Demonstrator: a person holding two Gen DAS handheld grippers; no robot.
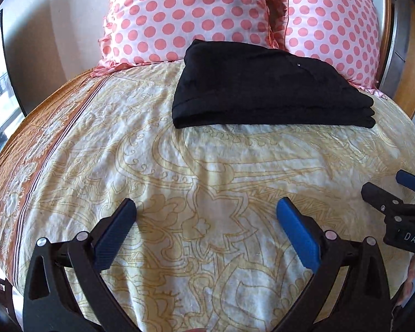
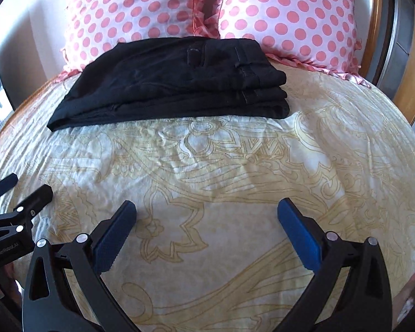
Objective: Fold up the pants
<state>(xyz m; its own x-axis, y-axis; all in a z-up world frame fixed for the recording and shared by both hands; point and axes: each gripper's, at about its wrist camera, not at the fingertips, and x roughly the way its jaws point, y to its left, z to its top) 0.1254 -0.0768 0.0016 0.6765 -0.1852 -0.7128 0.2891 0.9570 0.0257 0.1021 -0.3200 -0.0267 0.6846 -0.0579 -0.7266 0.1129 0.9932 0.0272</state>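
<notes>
The black pants (image 1: 265,88) lie folded in a flat stack of several layers on the bed, just in front of the pillows; they also show in the right wrist view (image 2: 174,83). My left gripper (image 1: 206,207) is open and empty, well short of the pants, over the bedspread. My right gripper (image 2: 206,207) is open and empty too, also back from the pants. The right gripper shows at the right edge of the left wrist view (image 1: 395,191). The left gripper shows at the left edge of the right wrist view (image 2: 19,191).
A cream and yellow patterned bedspread (image 1: 179,179) covers the bed, with a brown border (image 1: 27,166) on the left. Two pink polka-dot pillows (image 1: 185,13) (image 1: 332,27) lean at the head. A wooden headboard (image 2: 406,83) curves at the right.
</notes>
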